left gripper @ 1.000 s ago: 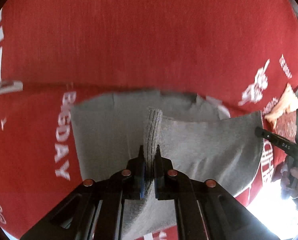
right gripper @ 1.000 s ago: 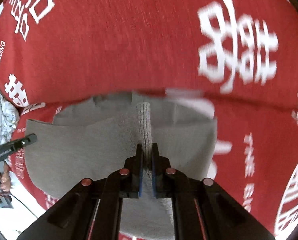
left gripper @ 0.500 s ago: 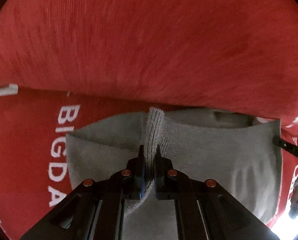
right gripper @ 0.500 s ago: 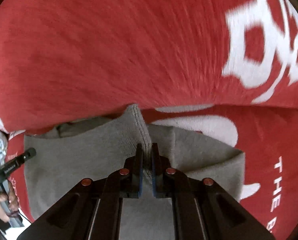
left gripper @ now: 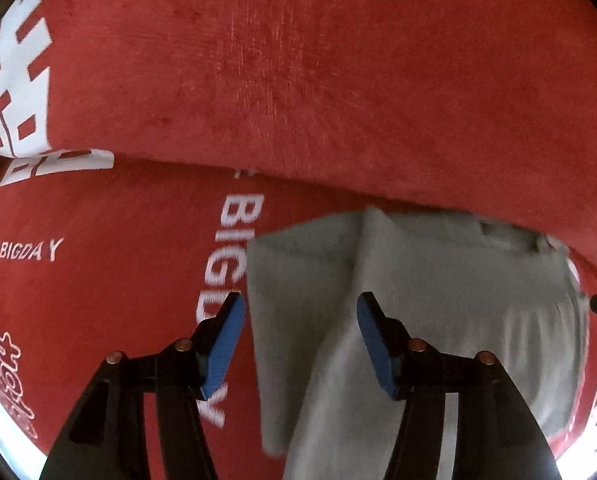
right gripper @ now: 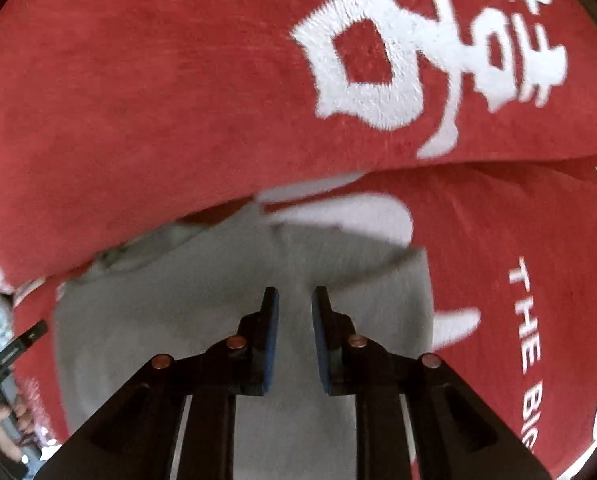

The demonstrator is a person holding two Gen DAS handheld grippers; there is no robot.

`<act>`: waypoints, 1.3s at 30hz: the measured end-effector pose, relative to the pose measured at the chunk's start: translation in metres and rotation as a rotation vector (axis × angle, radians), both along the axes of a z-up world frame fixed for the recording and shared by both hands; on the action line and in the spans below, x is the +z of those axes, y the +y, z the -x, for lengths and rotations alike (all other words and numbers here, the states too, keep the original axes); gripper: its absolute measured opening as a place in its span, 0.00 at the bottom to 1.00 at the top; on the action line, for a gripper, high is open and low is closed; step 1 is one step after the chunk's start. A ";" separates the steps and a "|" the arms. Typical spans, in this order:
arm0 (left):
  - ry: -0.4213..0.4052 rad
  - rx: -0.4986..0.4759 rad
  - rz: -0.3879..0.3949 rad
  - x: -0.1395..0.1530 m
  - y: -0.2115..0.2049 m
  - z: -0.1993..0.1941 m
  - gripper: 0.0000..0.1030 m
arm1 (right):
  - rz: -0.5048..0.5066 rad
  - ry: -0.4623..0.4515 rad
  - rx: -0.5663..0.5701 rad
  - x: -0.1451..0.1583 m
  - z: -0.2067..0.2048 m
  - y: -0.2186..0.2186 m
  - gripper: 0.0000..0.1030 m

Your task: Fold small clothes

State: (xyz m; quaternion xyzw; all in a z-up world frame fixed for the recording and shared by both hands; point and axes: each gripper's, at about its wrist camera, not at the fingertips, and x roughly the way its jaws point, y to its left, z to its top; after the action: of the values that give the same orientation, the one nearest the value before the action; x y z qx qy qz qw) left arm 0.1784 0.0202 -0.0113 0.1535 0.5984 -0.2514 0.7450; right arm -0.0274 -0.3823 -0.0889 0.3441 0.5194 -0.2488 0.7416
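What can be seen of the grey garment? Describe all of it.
The grey garment is soft, fleecy-looking knit, lying folded in layers on the red printed cloth, its far edge tucked under a raised roll of that cloth. Both the left gripper and right gripper hang open above it; whether they touch it is unclear.

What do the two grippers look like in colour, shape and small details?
The left gripper and the right gripper look alike: black angular frames, each with two fingers that carry blue ribbed pads, and round copper-coloured fasteners on top. No cables or printed markings show on them.
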 end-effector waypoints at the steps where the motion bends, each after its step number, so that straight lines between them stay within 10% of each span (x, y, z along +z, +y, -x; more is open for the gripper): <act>1: 0.008 -0.013 0.005 0.003 0.006 0.010 0.58 | -0.023 -0.015 0.018 0.005 0.008 0.010 0.20; 17: 0.116 -0.054 -0.069 -0.018 0.059 0.103 0.58 | -0.072 0.140 0.146 -0.034 0.078 0.092 0.13; 31: 0.330 0.229 0.063 -0.021 0.124 0.080 0.58 | -0.503 -0.096 -0.457 -0.059 0.187 0.075 0.24; 39: 0.230 0.135 -0.061 -0.033 0.119 0.091 0.58 | -0.413 -0.006 -0.377 -0.060 0.163 0.073 0.06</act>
State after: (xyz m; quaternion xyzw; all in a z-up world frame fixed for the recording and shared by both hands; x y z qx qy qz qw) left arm 0.0874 0.1389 -0.0445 0.1055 0.6964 -0.1984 0.6816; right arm -0.1908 -0.3089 -0.1485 0.5794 0.4837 -0.2703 0.5978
